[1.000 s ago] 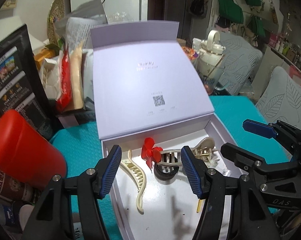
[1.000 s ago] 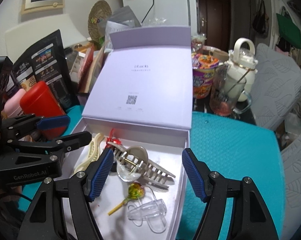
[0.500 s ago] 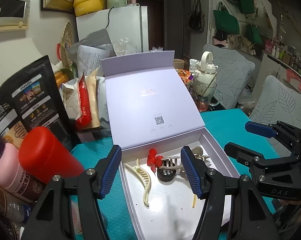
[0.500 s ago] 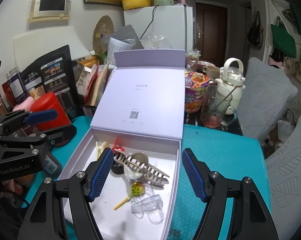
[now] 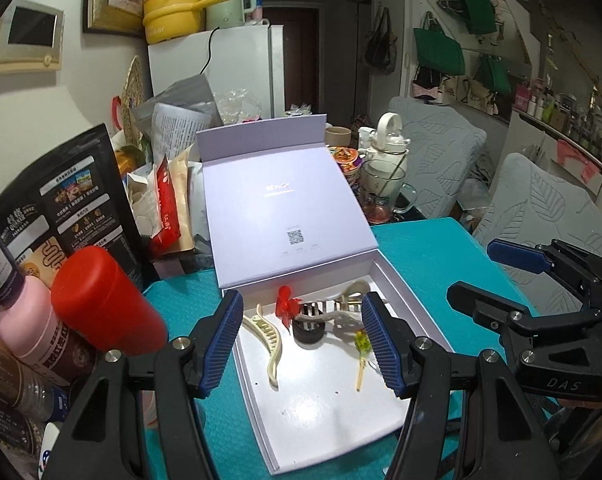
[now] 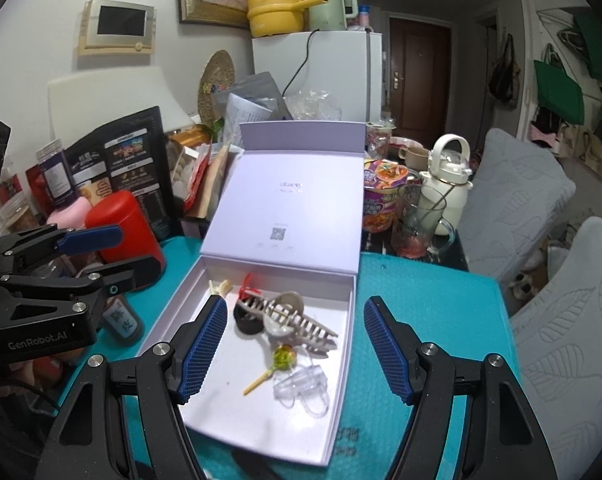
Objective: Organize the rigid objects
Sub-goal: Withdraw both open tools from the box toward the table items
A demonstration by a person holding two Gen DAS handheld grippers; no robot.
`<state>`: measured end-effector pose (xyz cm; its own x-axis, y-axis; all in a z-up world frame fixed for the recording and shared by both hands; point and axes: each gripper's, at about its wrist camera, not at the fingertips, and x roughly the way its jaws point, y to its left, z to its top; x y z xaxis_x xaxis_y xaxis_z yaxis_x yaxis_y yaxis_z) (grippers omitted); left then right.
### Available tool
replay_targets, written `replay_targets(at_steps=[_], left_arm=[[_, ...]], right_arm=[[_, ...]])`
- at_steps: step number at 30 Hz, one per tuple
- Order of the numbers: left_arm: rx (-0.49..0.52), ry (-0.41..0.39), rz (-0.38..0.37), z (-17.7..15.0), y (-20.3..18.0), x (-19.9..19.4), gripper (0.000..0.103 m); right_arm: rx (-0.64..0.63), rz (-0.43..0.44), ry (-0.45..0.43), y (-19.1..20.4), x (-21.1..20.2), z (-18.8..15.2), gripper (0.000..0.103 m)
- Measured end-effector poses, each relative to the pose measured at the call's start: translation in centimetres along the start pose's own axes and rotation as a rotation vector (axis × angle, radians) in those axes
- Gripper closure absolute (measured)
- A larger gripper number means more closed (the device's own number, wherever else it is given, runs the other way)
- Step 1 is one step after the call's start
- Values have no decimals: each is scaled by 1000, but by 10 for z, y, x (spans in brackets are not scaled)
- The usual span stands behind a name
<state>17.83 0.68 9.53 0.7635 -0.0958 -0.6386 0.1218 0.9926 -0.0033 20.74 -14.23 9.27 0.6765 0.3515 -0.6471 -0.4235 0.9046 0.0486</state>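
An open lilac gift box (image 5: 405, 292) (image 6: 343, 344) lies on the teal table, its lid (image 5: 281, 204) (image 6: 289, 196) leaning back. Inside are a cream hair clip (image 5: 271, 344), a red bow (image 5: 287, 306), a black ring (image 5: 309, 330) (image 6: 249, 320), a beige claw clip (image 5: 341, 310) (image 6: 297, 320), a lollipop (image 5: 361, 350) (image 6: 279, 362) and a clear clip (image 6: 301, 386). My left gripper (image 5: 303, 344) is open and empty above the box's near end. My right gripper (image 6: 293, 350) is open and empty over the box.
A red canister (image 5: 101, 300) (image 6: 127, 228), pink bottle (image 5: 25, 320) and black snack bag (image 5: 57, 216) crowd the left. A glass mug (image 6: 421, 220), white kettle (image 6: 447, 176) and noodle cup (image 6: 381, 192) stand behind the box on the right. Grey chairs (image 6: 561, 320) are at the right.
Both grippers have pulled back and up from the box, so it looks smaller and more of the room shows. Both stay open and empty. The box contents have not moved.
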Motion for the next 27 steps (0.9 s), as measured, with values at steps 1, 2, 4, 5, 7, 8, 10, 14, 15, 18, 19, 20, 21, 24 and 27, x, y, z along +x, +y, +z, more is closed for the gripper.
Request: replay_targets(at_steps=[1,2,4,5,7,8,10,14,15,18,19,20,21,24,27], left_arm=[[3,-3,-2,-1,-2,-3,42],[6,-6,-6,-3,-4,-7,42],[10,-9,-10,-6,-7,-14,42],[12,-11,-13,-7,-9,-17,42],[15,-8,-28,-11,-13,-22,42],[14,-4,-35,-14,-15,-25,42],[19,-2,-38,-19,-19,-29,42],[41,4,-38,-32,-29,-39,42],[44,6,-40,-36,-31,-42,42],[52,13,-43,-46,-36,-48,42],[55,13,-40,-50,-37,-50,42],[58,14,-35,-53,-38,-51,42],[62,17,-26,-57,-39,-53,42],[70,27,-15,-69,-40,-55,42],[71,51,-27,-81,-41,-53,42]], right_arm=[[-1,-1,-2,1,-3,-1,31],[-2,-3,-5,2,-8,-3,31],[-3,-6,-9,3,-15,-7,31],[-3,-7,-11,4,-19,-9,31],[-4,-7,-13,5,-27,-13,31],[-5,-7,-15,6,-31,-16,31],[-6,-8,-15,8,-37,-22,30],[2,-9,-10,9,-46,-34,30],[5,-9,-8,10,-49,-38,30],[9,-7,-2,12,-55,-49,30],[10,-6,2,12,-57,-53,30],[9,-3,7,13,-58,-57,30],[8,-1,12,14,-59,-61,29],[4,-2,29,17,-62,-72,28],[6,-10,45,20,-63,-85,28]])
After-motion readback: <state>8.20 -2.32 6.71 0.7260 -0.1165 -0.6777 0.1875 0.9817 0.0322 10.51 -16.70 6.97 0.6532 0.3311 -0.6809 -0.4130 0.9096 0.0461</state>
